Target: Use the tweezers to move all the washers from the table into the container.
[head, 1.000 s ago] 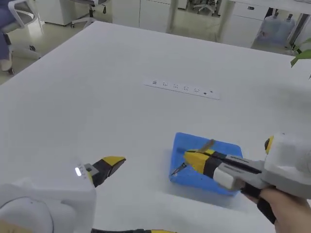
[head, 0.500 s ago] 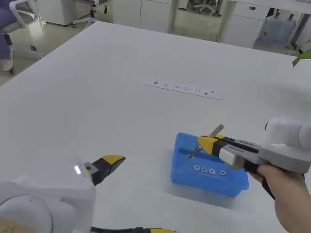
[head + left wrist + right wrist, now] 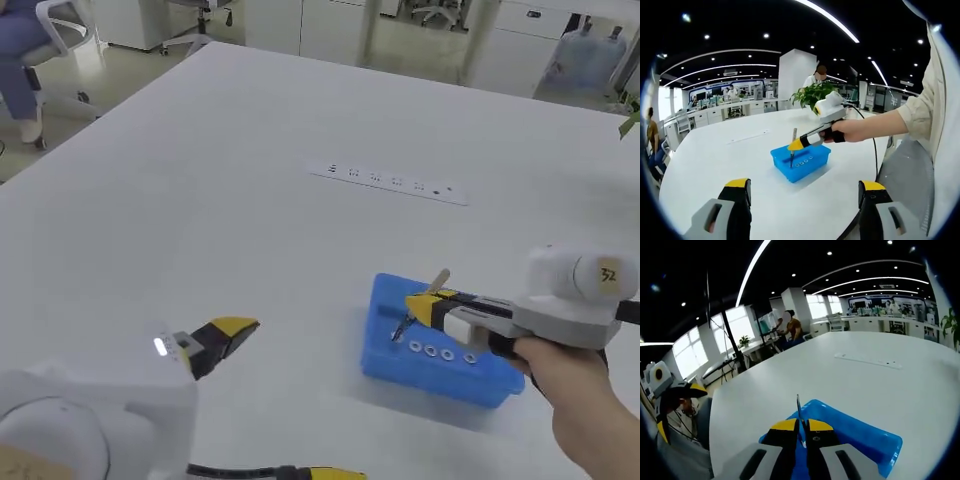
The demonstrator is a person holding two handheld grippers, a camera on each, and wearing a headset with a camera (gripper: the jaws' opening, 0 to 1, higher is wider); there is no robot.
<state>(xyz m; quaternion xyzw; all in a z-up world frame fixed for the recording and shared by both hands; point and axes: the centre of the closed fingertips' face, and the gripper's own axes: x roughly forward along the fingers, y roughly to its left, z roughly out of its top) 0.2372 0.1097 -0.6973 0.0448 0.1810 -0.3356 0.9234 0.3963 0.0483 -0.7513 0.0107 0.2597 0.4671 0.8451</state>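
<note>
While the right tongs [image 3: 799, 431] press their yellow-tipped jaws together on the thin metal tweezers [image 3: 798, 414], the tweezers slant downward with their tips inside the shallow blue plastic container [image 3: 440, 378], over its left half. Whether the tips touch the floor or carry anything is too small to tell. Four small silver ring washers [image 3: 447, 354] lie in a row on the container floor, just right of the tweezer tips. On the white rounded body of the right tongs, a pale sticker [image 3: 608, 274] reads "32" in the head view. A person's right hand [image 3: 572, 398] wraps the handle from below. In the left gripper view the forearm [image 3: 875, 127] reaches in level from the right, out of a beige sleeve [image 3: 927, 107]. The left tongs [image 3: 802, 189] stand wide open and hold nothing, low over the white worktop [image 3: 200, 200] and well apart from the container, to its left. A white socket strip [image 3: 390, 183] is set flat in the worktop beyond the container; no writing on it can be read. A second ago the right tongs lay low across the container and hid its floor. Now they sit higher and further back, and the washers show.
</note>
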